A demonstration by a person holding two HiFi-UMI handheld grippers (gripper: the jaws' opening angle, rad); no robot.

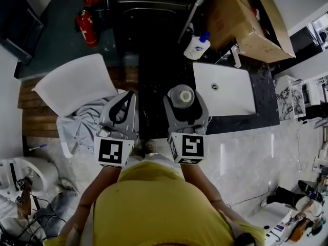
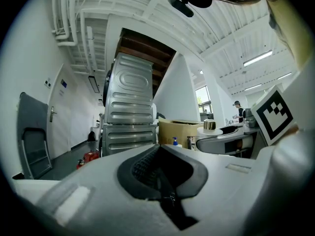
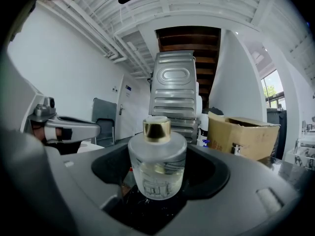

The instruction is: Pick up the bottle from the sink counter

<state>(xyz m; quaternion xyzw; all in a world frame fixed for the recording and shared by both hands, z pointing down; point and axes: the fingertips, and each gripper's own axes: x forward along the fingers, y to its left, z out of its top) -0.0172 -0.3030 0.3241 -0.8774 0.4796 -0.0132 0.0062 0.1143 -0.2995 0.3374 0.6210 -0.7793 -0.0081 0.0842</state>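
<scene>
A round frosted-glass bottle (image 1: 181, 96) with a gold cap sits upright between the jaws of my right gripper (image 1: 182, 97), which is shut on it. In the right gripper view the bottle (image 3: 157, 168) fills the middle, clear liquid low inside, the right gripper (image 3: 157, 186) clasping its sides. It is held just left of the white sink basin (image 1: 225, 88), off the dark counter (image 1: 266, 114). Beside it on the left, my left gripper (image 1: 128, 97) is shut with nothing in it. In the left gripper view, the left gripper (image 2: 162, 178) shows its pads meeting.
A pump bottle with a blue top (image 1: 197, 46) stands behind the basin, beside an open cardboard box (image 1: 251, 19). Two red fire extinguishers (image 1: 87, 27) lie at the far left. A white panel (image 1: 77, 83) and grey clothes (image 1: 84, 127) lie left of the grippers.
</scene>
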